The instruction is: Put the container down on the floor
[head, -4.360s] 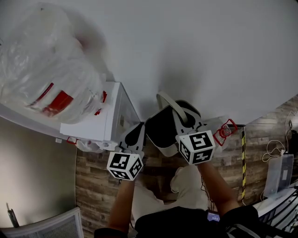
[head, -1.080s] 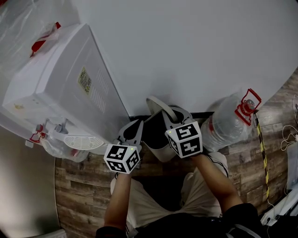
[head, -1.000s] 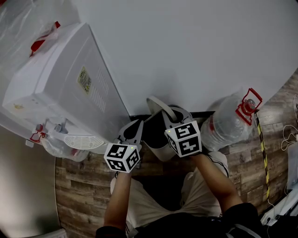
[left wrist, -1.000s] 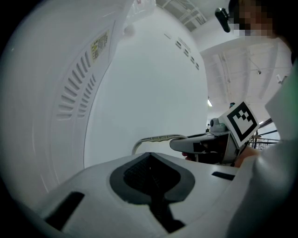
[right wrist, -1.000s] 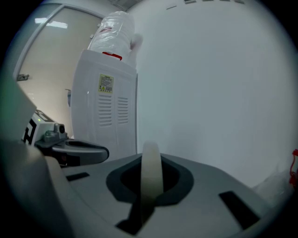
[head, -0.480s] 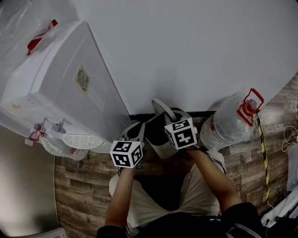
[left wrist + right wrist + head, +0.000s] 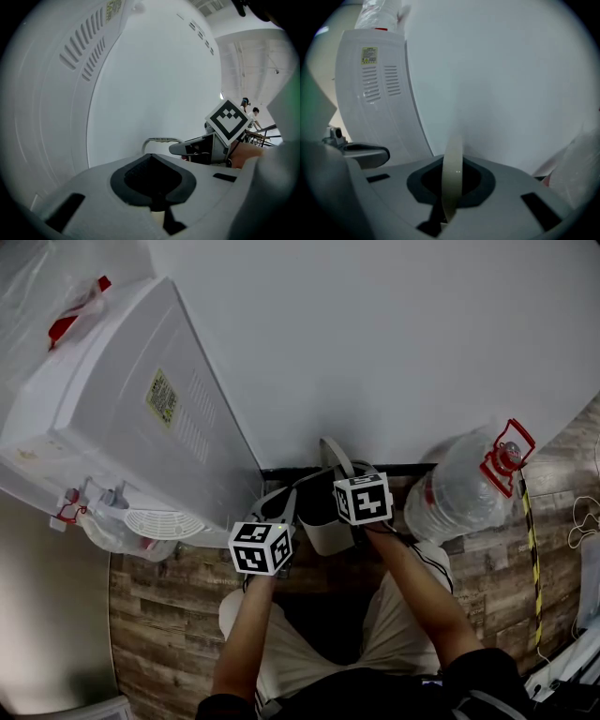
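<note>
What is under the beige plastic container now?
Wood-plank floor shows beside the beige plastic container. The container's own body covers its base, so whether it touches the floor cannot be seen.

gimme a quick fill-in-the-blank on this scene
The right gripper is shut on the container's ___.
The water bottle has a ___ cap.
In the head view, the white dispenser stands ___ of the container.
Missing: handle; red; left.
</note>
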Available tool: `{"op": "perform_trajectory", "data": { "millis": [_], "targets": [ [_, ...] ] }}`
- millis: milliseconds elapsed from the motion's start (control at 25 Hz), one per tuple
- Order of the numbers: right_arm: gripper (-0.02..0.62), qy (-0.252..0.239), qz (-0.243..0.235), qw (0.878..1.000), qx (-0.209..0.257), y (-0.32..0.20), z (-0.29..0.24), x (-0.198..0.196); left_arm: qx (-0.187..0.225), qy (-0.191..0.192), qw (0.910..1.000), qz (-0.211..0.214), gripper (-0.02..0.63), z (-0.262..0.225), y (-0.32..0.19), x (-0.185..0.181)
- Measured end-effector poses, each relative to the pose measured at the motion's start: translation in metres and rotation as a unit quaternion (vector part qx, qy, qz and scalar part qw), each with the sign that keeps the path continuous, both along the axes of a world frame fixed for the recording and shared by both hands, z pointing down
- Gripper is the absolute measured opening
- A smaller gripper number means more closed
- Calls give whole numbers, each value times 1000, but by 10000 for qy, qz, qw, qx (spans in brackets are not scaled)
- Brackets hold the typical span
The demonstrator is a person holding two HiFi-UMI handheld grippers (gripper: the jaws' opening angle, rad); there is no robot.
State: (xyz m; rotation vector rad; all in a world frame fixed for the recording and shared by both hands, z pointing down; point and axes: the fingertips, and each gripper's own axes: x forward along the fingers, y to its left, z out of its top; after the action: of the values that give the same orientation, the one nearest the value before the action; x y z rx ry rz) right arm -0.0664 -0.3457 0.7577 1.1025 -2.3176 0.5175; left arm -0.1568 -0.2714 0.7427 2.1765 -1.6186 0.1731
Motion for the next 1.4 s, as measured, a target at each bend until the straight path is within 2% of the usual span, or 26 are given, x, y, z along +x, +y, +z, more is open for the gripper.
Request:
{"op": "perform_trajectory", "data": {
  "millis": [120,320,600,1080,1400],
  "targets": [
    [31,-225,206,9994,-183,-5,4,1,-22,-8,10000,9,15,3,-2,2],
    [32,-402,481,9978,-224,-12,11,1,-81,-41,10000,16,15,10,-5,2],
    [32,-426,753,9962,-61,-21,21,2,-185,-83,9998,-63,15,22,-11,-3],
    [32,-525,840,9948,218,-29,34,-3,-179,-82,9996,-217,15,39,-18,-9],
    [32,-475,867,9948,236,-33,50,-8,-308,-92,9992,-225,15,52,-19,-12]
  ]
}}
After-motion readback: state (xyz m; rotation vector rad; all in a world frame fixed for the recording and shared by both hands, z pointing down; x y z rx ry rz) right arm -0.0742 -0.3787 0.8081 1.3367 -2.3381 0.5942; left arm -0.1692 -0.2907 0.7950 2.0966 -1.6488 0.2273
